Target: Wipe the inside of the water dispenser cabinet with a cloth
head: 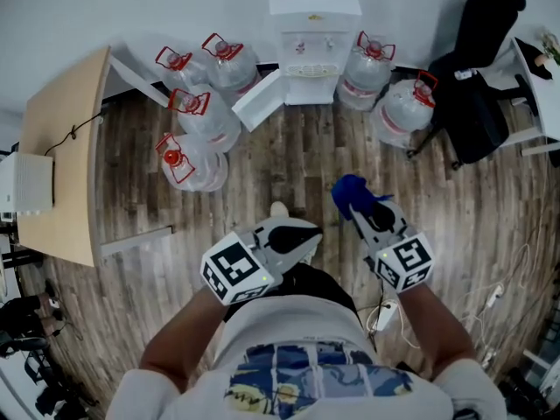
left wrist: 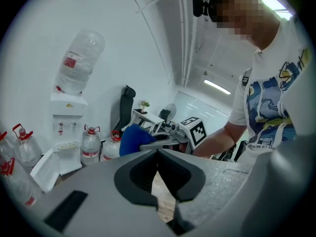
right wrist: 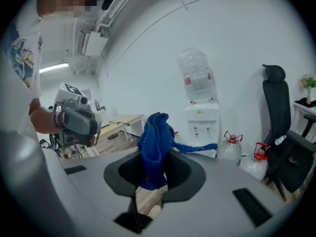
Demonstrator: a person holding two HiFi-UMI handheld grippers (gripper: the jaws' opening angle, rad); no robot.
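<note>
The white water dispenser [head: 313, 38] stands against the far wall, and its lower cabinet door [head: 259, 99] hangs open to the left. In the right gripper view the dispenser [right wrist: 202, 120] carries an upturned bottle. My right gripper [head: 359, 204] is shut on a blue cloth [head: 352, 191], which bunches up between the jaws [right wrist: 155, 137]. My left gripper [head: 302, 234] is shut and holds nothing; in its own view the left gripper [left wrist: 158, 154] points towards the right one. Both are held low in front of the person, well short of the dispenser. The cabinet's inside is not visible.
Several large water bottles [head: 197, 116] stand left of the dispenser, and two more bottles [head: 389, 90] to its right. A wooden desk [head: 66, 156] lies at the left, a black office chair [head: 477, 68] at the right. Cables and a power strip [head: 385, 313] lie on the floor.
</note>
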